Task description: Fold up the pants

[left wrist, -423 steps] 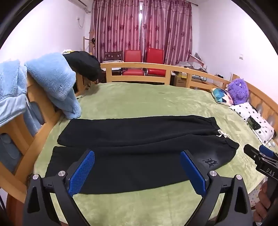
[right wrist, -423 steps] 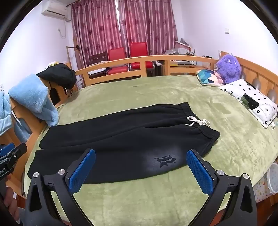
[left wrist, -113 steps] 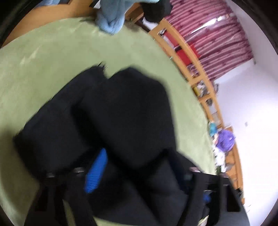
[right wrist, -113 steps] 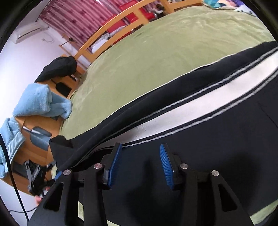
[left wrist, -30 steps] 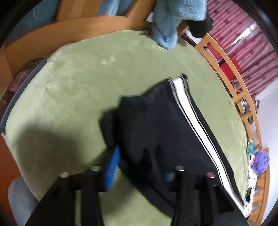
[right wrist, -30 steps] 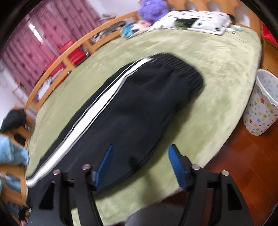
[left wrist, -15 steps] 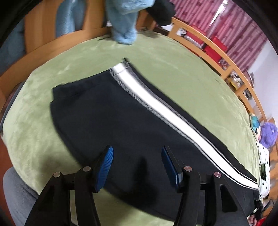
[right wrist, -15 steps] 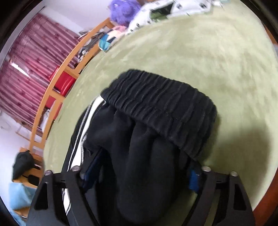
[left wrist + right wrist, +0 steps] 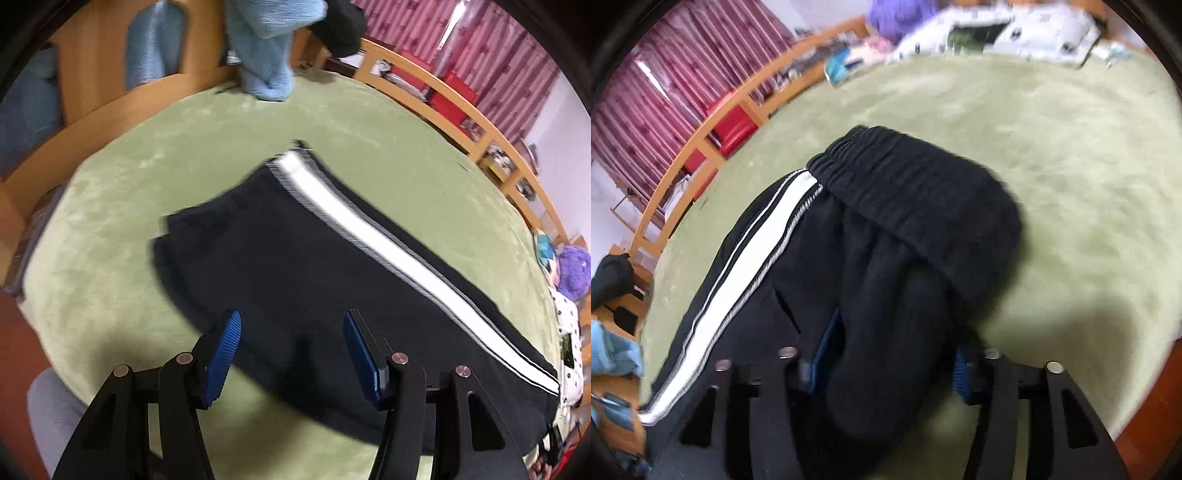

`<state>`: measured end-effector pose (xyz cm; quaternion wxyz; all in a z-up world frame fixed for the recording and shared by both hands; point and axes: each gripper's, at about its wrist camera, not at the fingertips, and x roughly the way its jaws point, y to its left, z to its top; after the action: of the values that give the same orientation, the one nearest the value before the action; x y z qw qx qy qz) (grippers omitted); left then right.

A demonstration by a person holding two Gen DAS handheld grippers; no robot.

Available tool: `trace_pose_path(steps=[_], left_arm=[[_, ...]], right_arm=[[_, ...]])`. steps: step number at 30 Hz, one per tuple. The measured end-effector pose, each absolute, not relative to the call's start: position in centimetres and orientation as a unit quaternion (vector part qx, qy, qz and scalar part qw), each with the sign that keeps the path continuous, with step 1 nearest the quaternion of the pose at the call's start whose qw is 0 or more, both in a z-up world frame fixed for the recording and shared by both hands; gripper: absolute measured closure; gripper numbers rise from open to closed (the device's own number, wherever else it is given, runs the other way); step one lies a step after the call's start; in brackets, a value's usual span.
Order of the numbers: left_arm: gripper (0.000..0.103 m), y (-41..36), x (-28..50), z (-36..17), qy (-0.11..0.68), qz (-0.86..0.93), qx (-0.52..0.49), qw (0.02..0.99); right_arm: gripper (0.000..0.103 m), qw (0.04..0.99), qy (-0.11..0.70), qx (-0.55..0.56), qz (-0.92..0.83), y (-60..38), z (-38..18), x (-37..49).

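Note:
Black pants [image 9: 295, 258] with a white side stripe [image 9: 369, 229] lie folded lengthwise on the green bed [image 9: 184, 147]. My left gripper [image 9: 291, 347] hovers open over the near edge of the leg end, and its blue pads [image 9: 221, 354] touch no cloth. In the right wrist view the ribbed waistband [image 9: 916, 192] is bunched and raised off the bed [image 9: 1071, 147]. My right gripper [image 9: 894, 354] has a thick roll of the waist cloth between its pads [image 9: 827, 343], filling the gap. Its jaws are opening.
A blue towel [image 9: 266, 55] and a dark garment [image 9: 340, 26] hang on the wooden bed frame [image 9: 443, 99]. A purple plush [image 9: 572, 273] and a spotted pillow [image 9: 1015, 33] lie at the far end. Red-brown floor [image 9: 1152, 406] borders the bed's edge.
My left gripper has drawn back and risen a little from the leg end. The right gripper stays at the waist, and its pads now stand closer around the bunched cloth.

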<state>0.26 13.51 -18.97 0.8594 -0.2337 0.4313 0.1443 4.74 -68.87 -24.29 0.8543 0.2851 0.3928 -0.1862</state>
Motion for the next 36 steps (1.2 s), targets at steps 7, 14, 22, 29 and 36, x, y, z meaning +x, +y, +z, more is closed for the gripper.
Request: trace_pose_path(steps=[7,14,22,29,36], left_arm=[[0.047,18.4,-1.2,-20.6,0.401,0.145,-0.276,0.861],[0.049,21.8,2.3,-21.6,0.386,0.131,-0.295,0.864],[0.093,23.2,2.2,-20.9,0.385,0.101,-0.318,0.861],[0.093,24.4,0.2,-21.2,0.385,0.095,-0.347,0.85],[0.068,25.2,0.5,-22.6,0.412,0.126,-0.352,0.831]], right_arm=[[0.032,0.851,0.391,0.29,-0.196,-64.8,-21.8,-0.1],[0.032,0.857,0.402,0.258,-0.191,-58.5,-19.4,-3.9],[0.032,0.871,0.405,0.239,-0.145,-50.4,-17.8,-0.5],[0.033,0.876,0.416,0.224,-0.096,-45.9,-17.6,2.4],[0.033,0.871,0.429,0.225,-0.077,-43.8,-17.8,2.2]])
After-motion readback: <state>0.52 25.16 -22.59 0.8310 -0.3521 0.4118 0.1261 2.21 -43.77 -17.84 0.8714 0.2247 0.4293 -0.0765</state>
